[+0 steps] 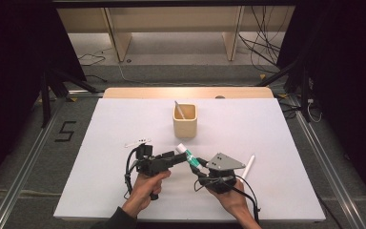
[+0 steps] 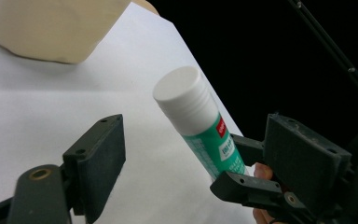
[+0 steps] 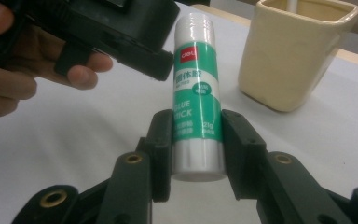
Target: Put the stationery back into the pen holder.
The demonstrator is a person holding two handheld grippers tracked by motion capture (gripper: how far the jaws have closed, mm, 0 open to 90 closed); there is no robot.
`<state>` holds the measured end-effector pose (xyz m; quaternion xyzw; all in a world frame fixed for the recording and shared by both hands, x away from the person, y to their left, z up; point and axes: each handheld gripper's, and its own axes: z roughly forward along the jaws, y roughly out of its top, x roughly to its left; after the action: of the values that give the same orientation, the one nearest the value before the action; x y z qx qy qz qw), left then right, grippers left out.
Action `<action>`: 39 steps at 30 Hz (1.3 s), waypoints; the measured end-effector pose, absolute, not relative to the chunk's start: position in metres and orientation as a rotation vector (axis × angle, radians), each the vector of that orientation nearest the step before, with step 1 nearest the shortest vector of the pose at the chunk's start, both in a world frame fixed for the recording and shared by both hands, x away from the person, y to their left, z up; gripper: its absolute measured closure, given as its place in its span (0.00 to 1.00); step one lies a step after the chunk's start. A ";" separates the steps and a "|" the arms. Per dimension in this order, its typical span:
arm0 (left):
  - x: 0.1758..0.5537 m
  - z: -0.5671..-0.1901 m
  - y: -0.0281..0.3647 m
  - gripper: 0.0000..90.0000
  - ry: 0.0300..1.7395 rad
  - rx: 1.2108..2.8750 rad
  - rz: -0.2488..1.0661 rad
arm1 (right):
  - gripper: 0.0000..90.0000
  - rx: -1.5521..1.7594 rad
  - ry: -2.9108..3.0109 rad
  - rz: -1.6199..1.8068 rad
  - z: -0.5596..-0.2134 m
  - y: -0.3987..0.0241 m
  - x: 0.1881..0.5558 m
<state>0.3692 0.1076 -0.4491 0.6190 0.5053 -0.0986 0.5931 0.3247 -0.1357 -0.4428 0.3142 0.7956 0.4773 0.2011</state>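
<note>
Your right gripper point(image 3: 196, 140) clamps the glue stick point(image 3: 196, 93) low on its body | cap end points far-left toward your left gripper point(image 2: 186, 158) | left jaws wide apart, empty, flanking the white cap point(image 2: 182, 91) | cup point(image 1: 185, 120) beyond.

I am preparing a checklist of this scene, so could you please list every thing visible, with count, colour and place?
Green-and-white glue stick: one, held between the right gripper's jaws, white cap towards the cup.
Cream square ceramic cup: one, table middle, a thin stick inside.
White marker pen: one, lying right of the right gripper.
Small white flat piece: one, lying beyond the left gripper.
White table: one.
Left gripper: black, open beside the cap.
Right gripper: black, closed on the glue stick.
</note>
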 end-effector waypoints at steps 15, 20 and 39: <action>0.369 -0.455 0.105 0.33 1.196 1.389 -0.349 | 0.73 0.836 2.229 1.345 -0.449 -0.126 0.319; 0.368 -0.457 0.105 0.38 1.202 1.364 -0.382 | 0.73 0.828 2.229 1.350 -0.449 -0.124 0.318; 0.368 -0.462 0.106 0.56 1.219 1.311 -0.438 | 0.73 0.815 2.218 1.360 -0.449 -0.123 0.316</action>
<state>0.3682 0.1056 -0.4622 0.5666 0.5269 -0.1891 0.6046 0.3162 -0.1228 -0.4490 0.2926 0.7959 0.4883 0.2062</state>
